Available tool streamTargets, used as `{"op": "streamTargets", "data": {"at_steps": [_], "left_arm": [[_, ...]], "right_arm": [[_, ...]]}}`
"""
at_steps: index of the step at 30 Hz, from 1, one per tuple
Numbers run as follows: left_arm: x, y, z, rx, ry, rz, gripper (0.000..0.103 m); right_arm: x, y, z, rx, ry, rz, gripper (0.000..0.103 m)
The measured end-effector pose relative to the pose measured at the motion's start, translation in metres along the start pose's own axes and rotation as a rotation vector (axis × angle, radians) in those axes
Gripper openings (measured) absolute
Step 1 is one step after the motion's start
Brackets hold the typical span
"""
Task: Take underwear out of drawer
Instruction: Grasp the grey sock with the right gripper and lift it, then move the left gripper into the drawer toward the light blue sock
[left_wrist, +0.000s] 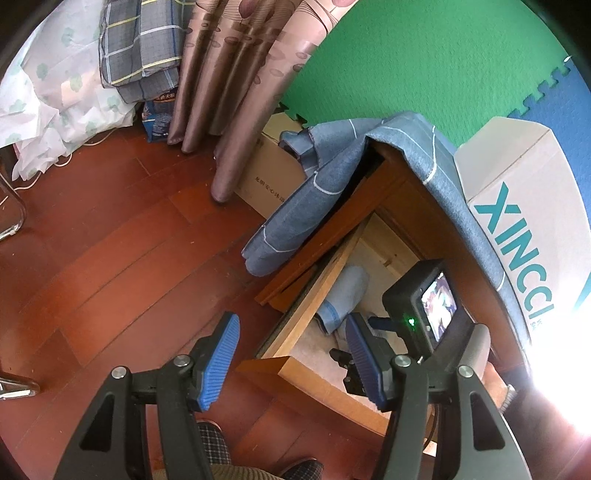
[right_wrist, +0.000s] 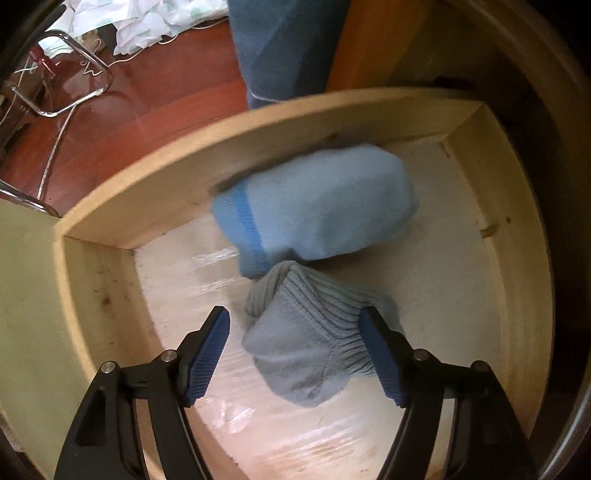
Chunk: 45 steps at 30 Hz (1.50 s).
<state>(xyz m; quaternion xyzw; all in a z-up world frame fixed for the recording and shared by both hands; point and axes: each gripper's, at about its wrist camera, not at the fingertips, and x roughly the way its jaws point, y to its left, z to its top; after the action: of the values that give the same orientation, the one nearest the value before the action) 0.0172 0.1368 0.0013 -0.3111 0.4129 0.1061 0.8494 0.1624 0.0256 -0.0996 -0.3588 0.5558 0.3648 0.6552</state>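
Reach into the open drawer (right_wrist: 192, 177): right gripper (right_wrist: 295, 354) pointing down, jaws apart, astride the grey-blue underwear (right_wrist: 306, 354) on the drawer floor, not clamped. Long axis running ahead and slightly left of the fingers, ribbed band leading, toward a light-blue bundle (right_wrist: 317, 210). Next, probably, closing and lifting; left gripper (left_wrist: 291, 358) apart, empty, beside the drawer.

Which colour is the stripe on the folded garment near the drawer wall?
Darker blue stripe, on light blue; right wrist view.
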Motion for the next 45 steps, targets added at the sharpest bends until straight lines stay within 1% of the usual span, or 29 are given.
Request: {"op": "streamTargets", "data": {"at_steps": [5, 10, 14, 18, 21, 23, 25, 30, 33, 35, 38, 39, 41, 43, 45], "left_arm": [[0.002, -0.001, 0.000, 0.003, 0.003, 0.002, 0.061], [0.003, -0.002, 0.000, 0.008, 0.003, 0.007, 0.061], [0.004, -0.002, -0.001, 0.010, 0.006, 0.006, 0.061], [0.004, -0.002, -0.001, 0.013, 0.004, 0.009, 0.061], [0.002, -0.003, -0.002, 0.014, -0.003, 0.014, 0.061], [0.001, -0.004, -0.003, 0.021, -0.008, 0.021, 0.061], [0.000, -0.007, -0.004, 0.036, -0.015, 0.031, 0.061], [0.002, -0.009, -0.004, 0.047, -0.005, 0.048, 0.061], [0.005, -0.008, -0.004, 0.040, 0.021, 0.056, 0.061], [0.010, -0.007, -0.003, 0.028, 0.043, 0.058, 0.061], [0.013, -0.008, -0.004, 0.028, 0.064, 0.062, 0.061], [0.013, -0.009, -0.004, 0.033, 0.066, 0.062, 0.061], [0.013, -0.011, -0.005, 0.043, 0.072, 0.062, 0.061], [0.016, -0.014, -0.005, 0.060, 0.087, 0.069, 0.061], [0.017, -0.022, -0.006, 0.101, 0.098, 0.082, 0.061]], "right_arm": [[0.006, -0.005, -0.002, 0.024, -0.023, 0.005, 0.070], [0.005, -0.015, -0.008, 0.060, -0.044, 0.004, 0.061], [0.006, -0.020, -0.017, 0.083, -0.029, -0.021, 0.058], [0.005, -0.027, -0.031, 0.113, 0.003, -0.037, 0.051], [0.004, -0.030, -0.045, 0.128, 0.033, -0.047, 0.048], [0.003, -0.032, -0.055, 0.138, 0.043, -0.051, 0.045], [0.000, -0.034, -0.062, 0.150, 0.056, -0.051, 0.038], [-0.008, -0.034, -0.082, 0.164, 0.099, -0.064, 0.035], [-0.020, -0.031, -0.092, 0.176, 0.101, -0.076, 0.034], [-0.031, -0.027, -0.101, 0.193, 0.087, -0.082, 0.034], [-0.055, -0.018, -0.116, 0.259, 0.041, -0.079, 0.034], [-0.060, -0.019, -0.118, 0.289, 0.027, -0.069, 0.034], [-0.075, -0.022, -0.133, 0.359, -0.011, -0.065, 0.034], [-0.089, -0.027, -0.148, 0.467, -0.049, -0.046, 0.035], [-0.102, -0.030, -0.163, 0.581, -0.090, -0.029, 0.035]]}}
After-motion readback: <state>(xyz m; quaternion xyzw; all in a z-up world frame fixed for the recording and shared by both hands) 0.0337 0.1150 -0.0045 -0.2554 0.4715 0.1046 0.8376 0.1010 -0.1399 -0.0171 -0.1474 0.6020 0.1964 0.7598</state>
